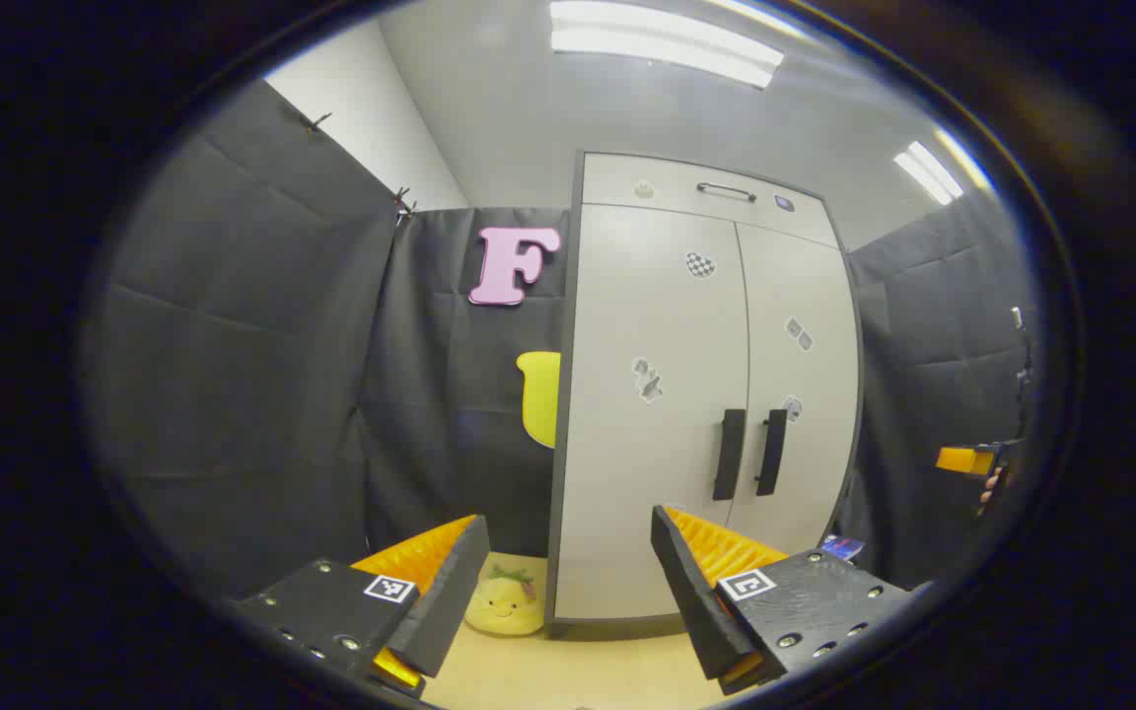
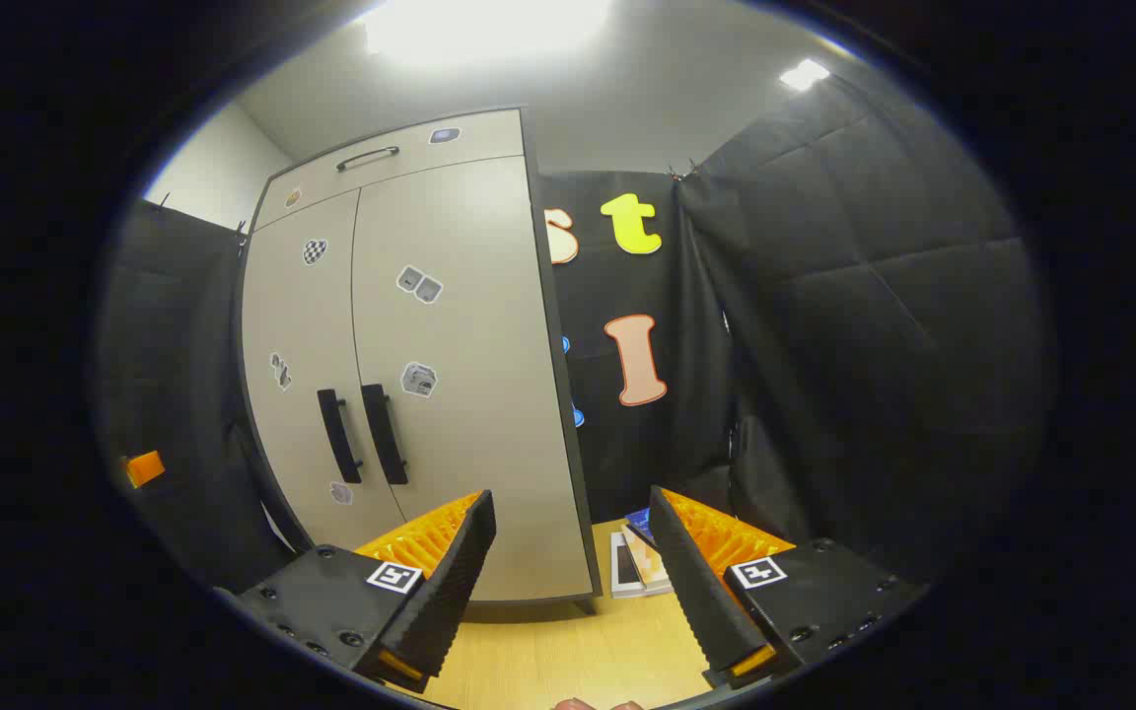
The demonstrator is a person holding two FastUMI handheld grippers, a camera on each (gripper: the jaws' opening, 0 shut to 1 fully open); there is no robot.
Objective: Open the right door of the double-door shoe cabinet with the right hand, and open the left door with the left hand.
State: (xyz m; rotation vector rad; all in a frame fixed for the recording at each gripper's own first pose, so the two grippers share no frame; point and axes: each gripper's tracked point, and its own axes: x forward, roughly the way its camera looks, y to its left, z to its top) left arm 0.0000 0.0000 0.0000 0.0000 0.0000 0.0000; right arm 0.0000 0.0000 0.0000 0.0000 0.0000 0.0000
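A pale grey shoe cabinet (image 1: 657, 394) stands ahead with both doors closed; in the right gripper view the shoe cabinet (image 2: 450, 375) sits to the left. Two black vertical handles meet at the centre: left handle (image 1: 728, 455), right handle (image 1: 771, 452); again as left handle (image 2: 338, 436) and right handle (image 2: 384, 434). My left gripper (image 1: 568, 582) is open, well short of the cabinet, with nothing between its fingers. My right gripper (image 2: 573, 582) is open too, aimed right of the cabinet's edge. The right gripper (image 1: 967, 460) shows far off in the left gripper view; the left gripper (image 2: 144, 468) in the right gripper view.
A drawer with a bar handle (image 1: 726, 190) tops the cabinet. A yellow plush toy (image 1: 504, 603) lies on the wooden floor at the cabinet's left foot. Booklets (image 2: 639, 567) lie on the floor to its right. Black cloth walls close in on both sides.
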